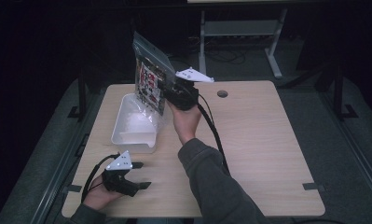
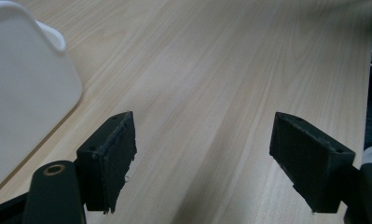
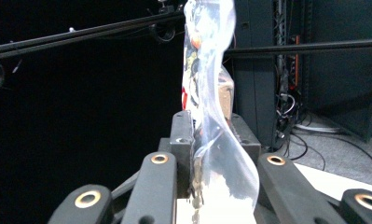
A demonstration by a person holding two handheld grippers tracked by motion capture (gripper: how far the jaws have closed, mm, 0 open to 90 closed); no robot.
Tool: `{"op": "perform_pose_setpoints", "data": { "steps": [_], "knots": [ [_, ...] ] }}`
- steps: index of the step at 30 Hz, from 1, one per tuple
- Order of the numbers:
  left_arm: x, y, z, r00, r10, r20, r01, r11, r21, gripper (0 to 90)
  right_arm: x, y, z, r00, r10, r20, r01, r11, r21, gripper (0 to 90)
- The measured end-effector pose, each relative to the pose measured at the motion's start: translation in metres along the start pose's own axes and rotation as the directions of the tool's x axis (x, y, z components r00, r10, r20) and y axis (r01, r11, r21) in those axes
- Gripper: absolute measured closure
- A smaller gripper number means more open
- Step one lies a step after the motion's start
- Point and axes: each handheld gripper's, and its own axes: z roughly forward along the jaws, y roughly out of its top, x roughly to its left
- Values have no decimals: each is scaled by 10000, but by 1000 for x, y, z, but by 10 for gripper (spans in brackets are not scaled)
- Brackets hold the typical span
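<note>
Your right gripper (image 1: pixel 167 95) has its jaws clamped on a clear plastic bag (image 1: pixel 150 77), holding it upright over the white tub (image 1: pixel 132 135). Your left gripper (image 1: pixel 139 175) sits near the table's (image 1: pixel 267 140) front edge, jaws wide apart and holding nothing.

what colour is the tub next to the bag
White, somewhat translucent; the tub shows best in the high view.

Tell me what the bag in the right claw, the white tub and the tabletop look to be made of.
Bag: thin clear plastic film, glossy; it crinkles, and printed contents show through.
White tub: likely moulded plastic, smooth, with rounded corners and a rolled rim; somewhat translucent.
Tabletop: pale wood-grain surface, matt; whether wood or laminate, I cannot tell.
Right claw: black, shut on the bag.
</note>
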Motion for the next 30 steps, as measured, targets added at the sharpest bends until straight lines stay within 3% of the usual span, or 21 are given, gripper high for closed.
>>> {"op": "perform_pose_setpoints", "data": {
  "steps": [6,17,30],
  "knots": [
    [-1,0,1,10000,65,40,-65,10000,38,220,10,-5,24,9995,-258,181,256,9996,103,751],
    [1,-1,0,9999,23,105,-22,10000,-95,219,15,-16,56,9968,-538,587,520,9981,323,751],
    [2,-1,0,9999,-93,78,93,9999,-71,225,14,-45,76,9964,-137,832,71,9969,789,751]
  ]
}}
